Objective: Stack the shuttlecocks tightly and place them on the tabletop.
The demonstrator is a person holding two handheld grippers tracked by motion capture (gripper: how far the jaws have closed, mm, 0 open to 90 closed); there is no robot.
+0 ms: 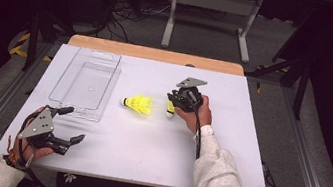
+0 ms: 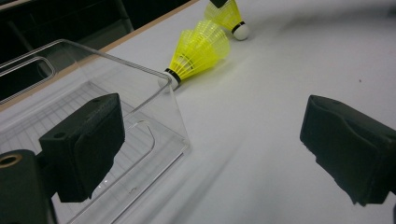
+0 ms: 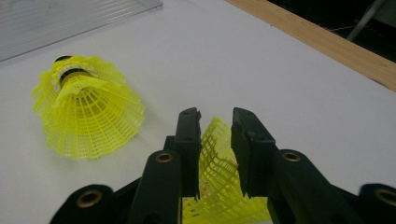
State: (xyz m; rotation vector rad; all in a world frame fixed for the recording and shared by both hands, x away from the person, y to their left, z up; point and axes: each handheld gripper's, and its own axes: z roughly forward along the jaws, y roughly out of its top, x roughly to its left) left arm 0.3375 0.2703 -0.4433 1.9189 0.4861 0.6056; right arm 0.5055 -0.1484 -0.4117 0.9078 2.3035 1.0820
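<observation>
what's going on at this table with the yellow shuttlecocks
A person works with a gripper in each hand. The right gripper has a yellow shuttlecock's skirt between its narrowly parted jaws. A second shuttlecock lies loose beside it. The left gripper waits open, next to the clear plastic bin.

You work at a white rectangular tabletop [image 1: 246, 151] with a bare wooden strip [image 1: 155, 54] along its far edge. Beyond that edge: grey floor [image 1: 205, 29], tangled black cables [image 1: 126, 14], a white metal frame stand [image 1: 214, 2]. Surroundings dark, tabletop lit.
</observation>
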